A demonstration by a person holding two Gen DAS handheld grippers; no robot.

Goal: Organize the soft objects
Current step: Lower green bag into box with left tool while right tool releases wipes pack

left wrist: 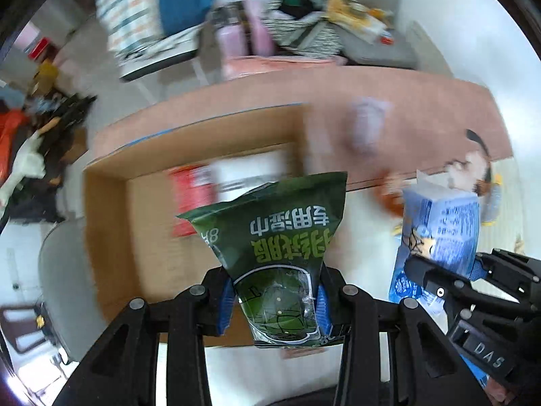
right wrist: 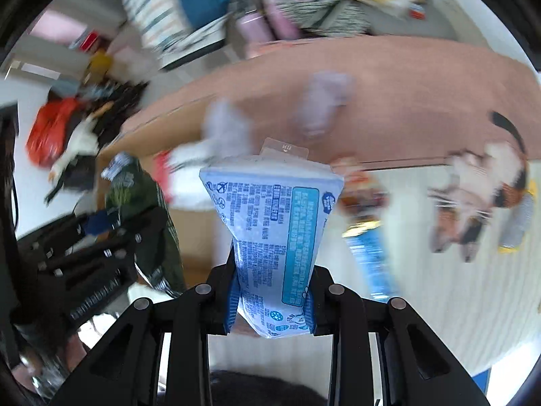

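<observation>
My left gripper (left wrist: 275,299) is shut on a dark green wet-wipe pack (left wrist: 274,233) and holds it above an open cardboard box (left wrist: 108,237). My right gripper (right wrist: 270,304) is shut on a light blue wipe pack (right wrist: 274,230), held up to the right of the box. The blue pack (left wrist: 439,237) and the right gripper also show at the right of the left wrist view. The green pack (right wrist: 135,196) and the left gripper show at the left of the right wrist view. A red and white pack (left wrist: 196,189) lies inside the box.
A plush cat toy (right wrist: 480,196) lies on the white surface at the right. A pale purple soft item (right wrist: 321,101) sits on the pink mat (right wrist: 422,101). Clutter of bags and clothes (right wrist: 67,135) lies at the left; striped cushions and baskets (left wrist: 135,23) stand behind. Both views are blurred.
</observation>
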